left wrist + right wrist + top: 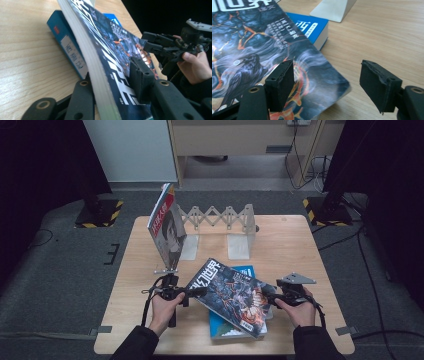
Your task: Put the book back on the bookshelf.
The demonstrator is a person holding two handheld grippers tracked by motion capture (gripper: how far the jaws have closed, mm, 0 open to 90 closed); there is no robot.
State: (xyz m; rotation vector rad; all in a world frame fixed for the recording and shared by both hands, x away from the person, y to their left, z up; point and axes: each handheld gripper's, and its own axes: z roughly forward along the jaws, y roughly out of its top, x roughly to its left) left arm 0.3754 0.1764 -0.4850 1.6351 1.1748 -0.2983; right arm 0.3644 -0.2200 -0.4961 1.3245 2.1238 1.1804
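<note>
A dark illustrated magazine (235,297) lies slanted over a blue book (246,270) near the table's front edge. My left gripper (200,291) is shut on the magazine's left edge. In the left gripper view one pad (140,77) presses on the cover of the magazine (117,42), the other jaw sits under its pages, and that edge is raised off the blue book (65,42). My right gripper (270,297) stands open at the magazine's right corner. Its left jaw hovers over the cover (249,50) and its right jaw over bare wood, so the right gripper (328,77) holds nothing.
Another magazine (167,227) stands upright at the left end of a grey folding book rack (220,216), whose base plate (334,8) lies just beyond the blue book (309,26). Bare wood of the table (295,250) stretches to the right.
</note>
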